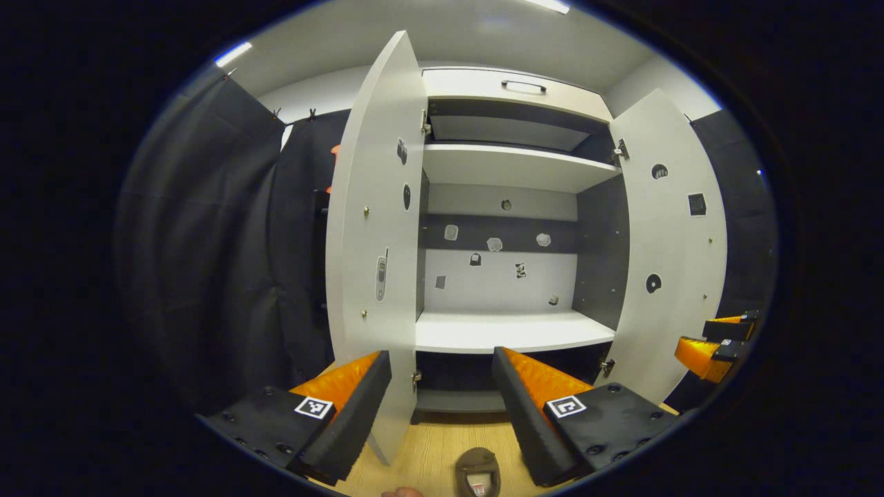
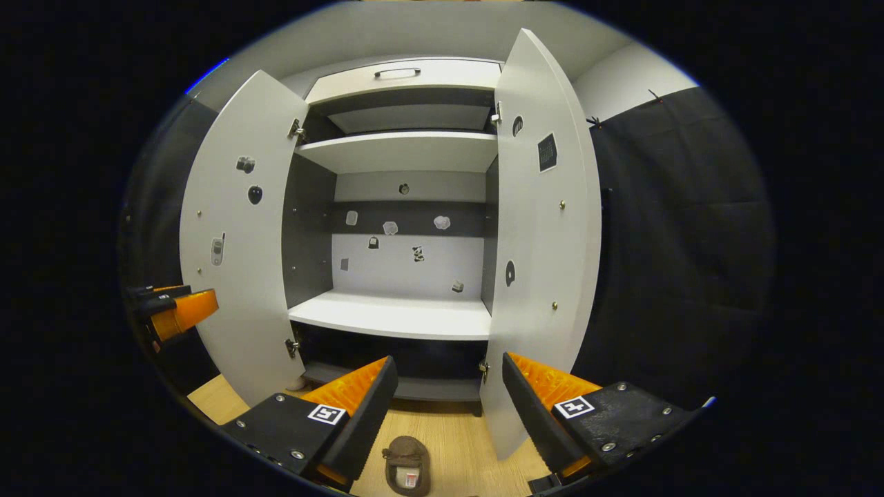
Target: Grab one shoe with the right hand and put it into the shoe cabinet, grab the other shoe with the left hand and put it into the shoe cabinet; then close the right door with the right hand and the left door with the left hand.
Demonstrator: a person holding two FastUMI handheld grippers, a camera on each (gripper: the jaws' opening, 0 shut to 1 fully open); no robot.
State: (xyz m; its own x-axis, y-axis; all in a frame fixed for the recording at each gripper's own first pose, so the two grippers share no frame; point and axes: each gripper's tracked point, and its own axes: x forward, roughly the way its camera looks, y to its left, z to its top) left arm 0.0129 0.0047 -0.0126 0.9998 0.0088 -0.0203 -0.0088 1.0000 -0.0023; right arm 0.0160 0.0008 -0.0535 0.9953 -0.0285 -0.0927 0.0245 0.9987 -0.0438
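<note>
Both your left gripper point(image 1: 442, 407) and right gripper point(image 2: 447, 407) stand spread wide, grasping nothing. One shoe point(image 2: 407, 466) lies on the floor point(image 2: 456, 435) below the shoe cabinet point(image 2: 397, 314); both doors stand open. The left gripper view adds a fingertip point(image 1: 402, 492) at its bottom edge.

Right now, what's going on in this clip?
A person holds two grippers in front of an open shoe cabinet. Both doors stand wide open: the left door and the right door. The shelves look bare. A shoe lies on the wood floor below the right gripper, which is open and holds nothing. The left gripper is open too. No shoe has been stowed yet.
</note>
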